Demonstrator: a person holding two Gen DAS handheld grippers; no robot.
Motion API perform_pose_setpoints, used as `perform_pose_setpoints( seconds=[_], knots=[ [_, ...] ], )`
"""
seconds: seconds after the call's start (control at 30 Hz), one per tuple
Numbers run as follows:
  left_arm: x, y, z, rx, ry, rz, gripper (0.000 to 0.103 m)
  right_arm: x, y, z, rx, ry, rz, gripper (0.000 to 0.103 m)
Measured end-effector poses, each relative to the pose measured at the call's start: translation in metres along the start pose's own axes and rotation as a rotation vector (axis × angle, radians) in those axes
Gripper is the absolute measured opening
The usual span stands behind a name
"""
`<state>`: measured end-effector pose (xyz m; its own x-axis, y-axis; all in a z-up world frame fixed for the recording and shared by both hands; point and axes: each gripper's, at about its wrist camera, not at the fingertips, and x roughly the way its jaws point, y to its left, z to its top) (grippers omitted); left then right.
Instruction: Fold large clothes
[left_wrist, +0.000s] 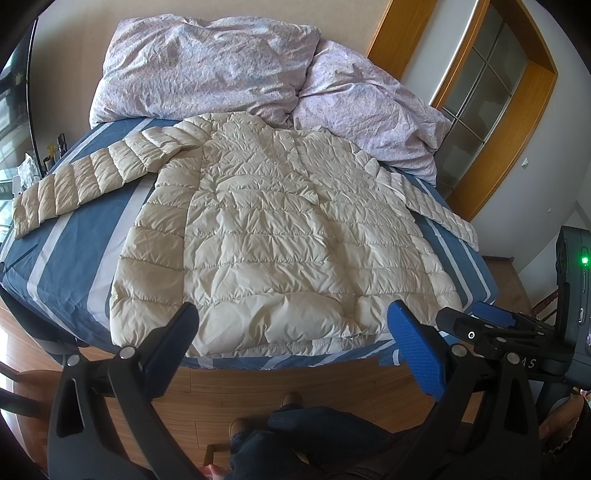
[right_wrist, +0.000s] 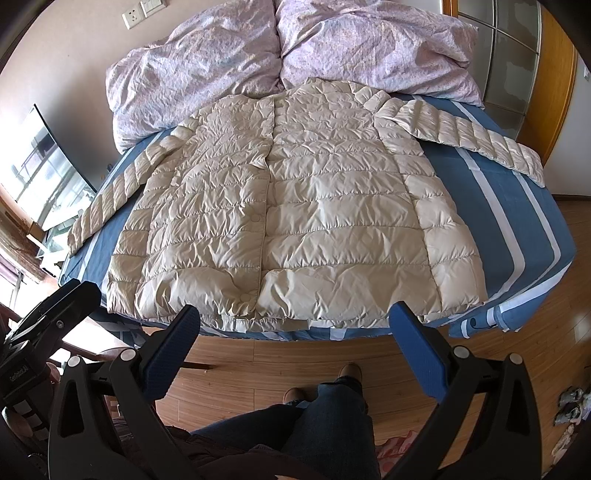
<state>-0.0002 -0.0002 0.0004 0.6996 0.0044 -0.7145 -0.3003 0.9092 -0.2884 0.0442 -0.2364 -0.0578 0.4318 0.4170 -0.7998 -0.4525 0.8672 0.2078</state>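
The jacket lies flat on the bed; judged light, puffy, slippery; best taken at a sleeve cuff; both tongs are held wide apart, empty.

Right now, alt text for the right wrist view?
A cream puffer jacket lies flat, front up, sleeves spread, on a blue striped bed, with rumpled lilac bedding behind it. The open right gripper hovers at the jacket's hem, holding nothing; the left gripper shows at the left edge.

bed: striped blue sheet | on it: jacket flat, duvet
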Motion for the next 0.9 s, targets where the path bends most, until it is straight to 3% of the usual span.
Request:
perform_pose_setpoints(
  seconds=[0.9],
  knots=[
    [0.0003, -0.0004, 0.0002, 0.002, -0.001, 0.001, 0.101, 0.0017, -0.0006, 0.0033, 0.003, -0.002, 0.001, 0.102]
  ],
)
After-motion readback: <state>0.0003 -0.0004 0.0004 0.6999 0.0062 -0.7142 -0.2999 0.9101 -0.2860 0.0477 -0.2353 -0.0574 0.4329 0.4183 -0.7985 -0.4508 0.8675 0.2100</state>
